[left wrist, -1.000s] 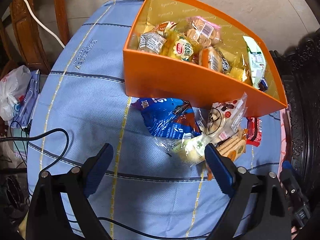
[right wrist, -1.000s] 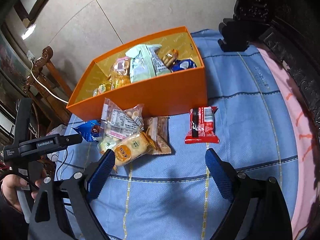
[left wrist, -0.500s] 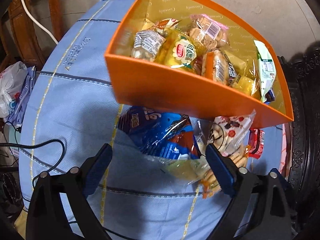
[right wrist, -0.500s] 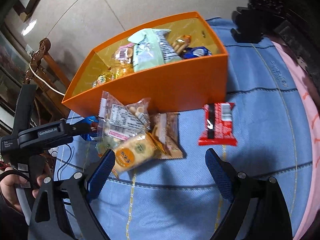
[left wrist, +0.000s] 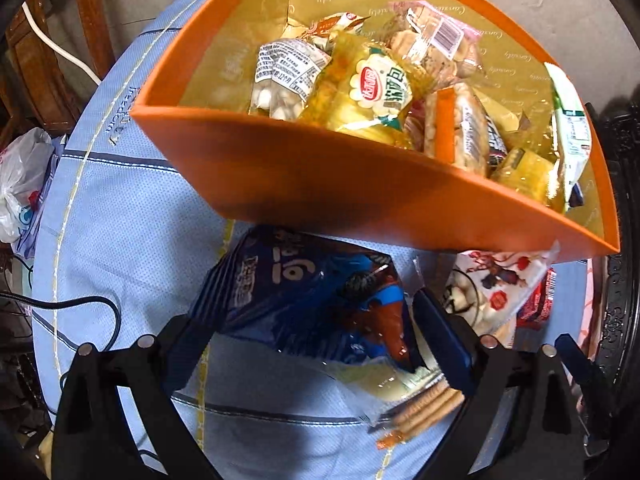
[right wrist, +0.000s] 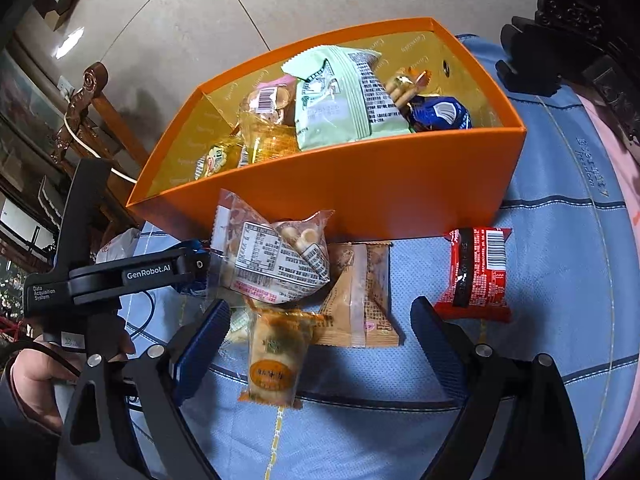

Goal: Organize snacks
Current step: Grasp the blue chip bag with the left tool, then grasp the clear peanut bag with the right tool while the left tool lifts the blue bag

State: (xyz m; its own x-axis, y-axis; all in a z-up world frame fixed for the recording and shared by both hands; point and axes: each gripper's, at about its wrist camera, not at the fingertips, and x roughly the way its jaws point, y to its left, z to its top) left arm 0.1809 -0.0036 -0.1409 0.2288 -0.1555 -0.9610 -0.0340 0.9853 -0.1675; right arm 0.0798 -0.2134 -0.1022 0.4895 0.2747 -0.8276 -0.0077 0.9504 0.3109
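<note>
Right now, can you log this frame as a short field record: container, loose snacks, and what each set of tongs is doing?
container: orange cardboard box with gold lining, on the blue cloth-covered table, partly filled with packets
loose snacks: blue foil bag, clear bag of small round biscuits, orange-wrapped round cracker pack, brown packet, red wrapper, all in front of the box
left tongs: open, fingers either side of the blue foil bag
right tongs: open, above the cracker pack and the brown packet

"GenRobot.AI" on left gripper (right wrist: 188, 268), "freedom" on blue cloth (left wrist: 120, 116)
</note>
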